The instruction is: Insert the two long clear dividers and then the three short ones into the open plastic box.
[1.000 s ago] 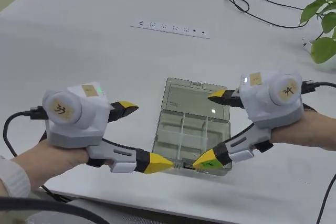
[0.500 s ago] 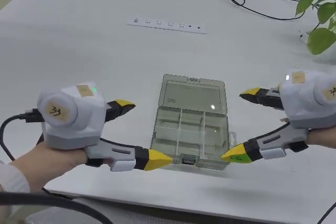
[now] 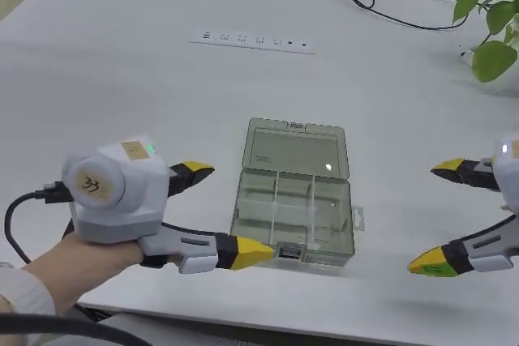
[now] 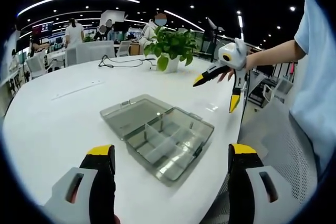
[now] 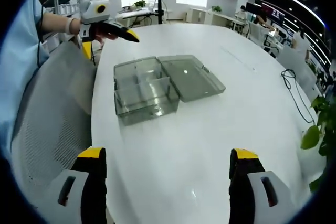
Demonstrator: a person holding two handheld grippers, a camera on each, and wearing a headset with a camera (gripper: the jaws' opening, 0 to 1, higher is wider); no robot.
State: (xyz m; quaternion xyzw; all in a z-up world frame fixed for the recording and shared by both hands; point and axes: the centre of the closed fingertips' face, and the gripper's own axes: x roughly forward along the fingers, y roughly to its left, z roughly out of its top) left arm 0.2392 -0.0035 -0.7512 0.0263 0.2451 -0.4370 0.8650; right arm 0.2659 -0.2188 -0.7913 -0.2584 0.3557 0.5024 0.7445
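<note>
Evidently the open plastic box (image 3: pixel 293 220) sits near the table (image 3: pixel 122 79) edge with dividers (image 3: pixel 276 208) seated, so the left gripper (image 3: pixel 231 211) and right gripper (image 3: pixel 432 217) flank it clear, jaws wide and empty.

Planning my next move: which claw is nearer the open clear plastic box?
Left. The left claw sits at the front-left corner of the open clear plastic box, its lower tip close beside it; the right claw hangs well off the box's right side.
</note>
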